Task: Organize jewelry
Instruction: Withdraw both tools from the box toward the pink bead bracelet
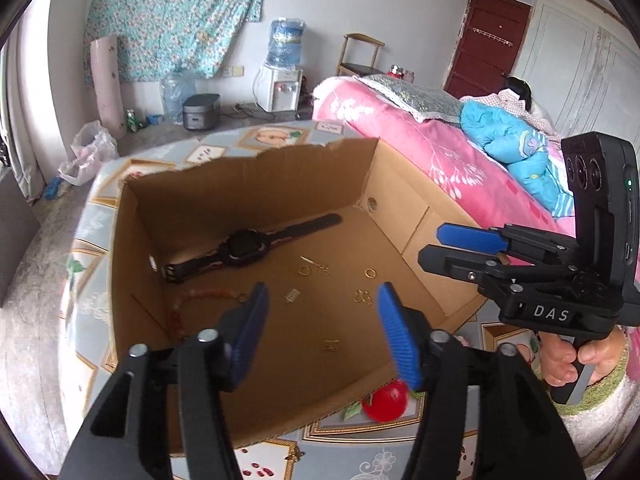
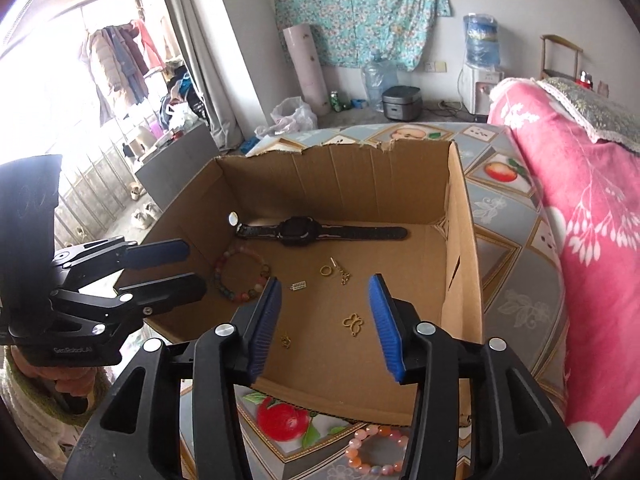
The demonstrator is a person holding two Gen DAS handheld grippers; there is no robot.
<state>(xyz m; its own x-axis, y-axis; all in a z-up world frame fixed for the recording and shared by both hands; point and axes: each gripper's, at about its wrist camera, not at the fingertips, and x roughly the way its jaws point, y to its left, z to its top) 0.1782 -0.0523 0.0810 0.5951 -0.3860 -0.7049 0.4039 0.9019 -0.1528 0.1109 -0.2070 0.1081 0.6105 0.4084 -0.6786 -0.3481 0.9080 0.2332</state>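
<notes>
An open cardboard box (image 1: 248, 184) (image 2: 340, 184) stands on a table with a patterned cloth (image 2: 508, 248). On its floor lie a black watch (image 1: 244, 246) (image 2: 296, 230), a bead bracelet (image 1: 200, 292) (image 2: 244, 295), a gold ring (image 1: 305, 271) (image 2: 326, 270), a butterfly charm (image 1: 362, 298) (image 2: 353, 322) and other small gold pieces. My left gripper (image 1: 323, 292) (image 2: 196, 268) hangs over the box's near left side, open and empty. My right gripper (image 2: 325, 282) (image 1: 434, 246) hovers over the near right side, also open with nothing between its pads. Outside the box, a pink bead bracelet (image 2: 354, 451) lies on the cloth.
A bed with a pink blanket (image 1: 400, 132) (image 2: 580, 200) runs close along the table's right side, and a person (image 1: 516, 88) lies on it. A water dispenser (image 1: 282, 88) and a rice cooker (image 1: 200, 110) stand on the floor by the far wall.
</notes>
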